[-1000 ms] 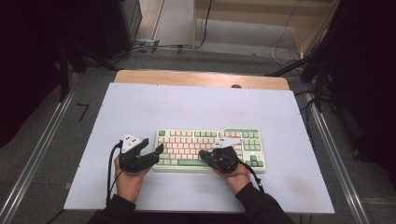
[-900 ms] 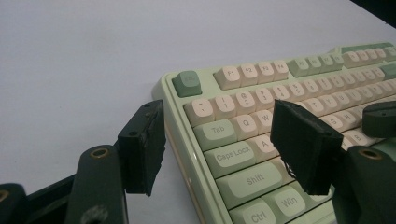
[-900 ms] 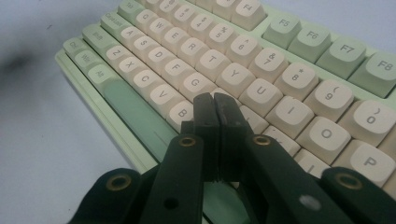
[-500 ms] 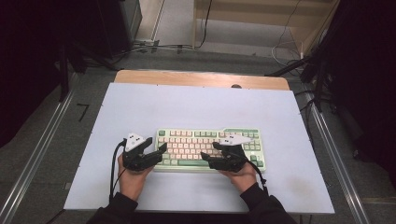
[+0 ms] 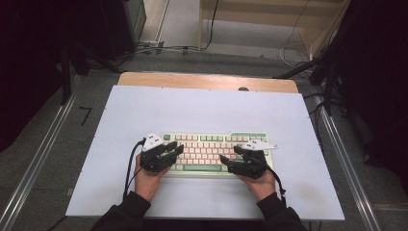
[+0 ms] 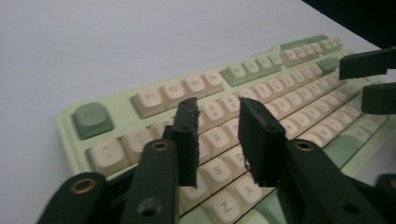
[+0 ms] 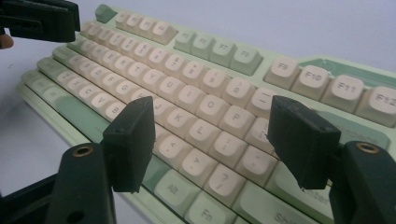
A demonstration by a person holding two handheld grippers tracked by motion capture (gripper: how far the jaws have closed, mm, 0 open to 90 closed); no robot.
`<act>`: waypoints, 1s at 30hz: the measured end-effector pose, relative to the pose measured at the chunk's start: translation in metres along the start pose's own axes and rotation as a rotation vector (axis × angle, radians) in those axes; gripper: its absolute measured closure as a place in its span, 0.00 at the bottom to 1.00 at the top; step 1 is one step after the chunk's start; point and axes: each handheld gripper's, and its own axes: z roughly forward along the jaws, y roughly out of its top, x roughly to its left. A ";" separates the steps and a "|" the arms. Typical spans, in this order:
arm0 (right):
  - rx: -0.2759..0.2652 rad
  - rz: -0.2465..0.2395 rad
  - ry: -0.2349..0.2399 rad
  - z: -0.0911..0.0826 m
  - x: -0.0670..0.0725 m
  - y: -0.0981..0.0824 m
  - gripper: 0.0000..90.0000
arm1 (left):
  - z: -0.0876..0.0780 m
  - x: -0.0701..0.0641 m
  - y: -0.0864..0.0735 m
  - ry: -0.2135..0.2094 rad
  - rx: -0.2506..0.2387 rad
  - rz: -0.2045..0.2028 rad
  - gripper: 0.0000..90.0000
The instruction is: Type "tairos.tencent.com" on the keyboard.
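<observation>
Two grippers hover over my keyboard (image 5: 215,149): left gripper (image 6: 217,140) above its near-left keys, jaws just narrowed, nothing between; right gripper (image 7: 210,140) above the near-right keys, jaws just spread wide, empty.

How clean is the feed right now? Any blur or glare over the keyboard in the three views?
High view: even light, no glare on the keyboard, but its key legends are too small to read. Left gripper view: the left tongs are fairly sharp, while the far keys go soft. Right gripper view: the right tongs are slightly soft, the middle keys legible, and the near bottom row blurs.
</observation>
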 end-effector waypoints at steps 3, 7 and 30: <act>0.000 0.013 -0.016 -0.004 -0.003 -0.003 0.34 | 0.007 -0.006 0.003 -0.035 0.010 0.024 0.86; -0.004 0.027 -0.033 -0.009 -0.007 -0.006 0.34 | 0.016 -0.014 0.008 -0.049 0.018 0.057 0.97; -0.007 0.064 -0.067 -0.021 -0.014 -0.014 0.35 | 0.045 -0.025 0.011 -0.067 0.092 0.102 1.00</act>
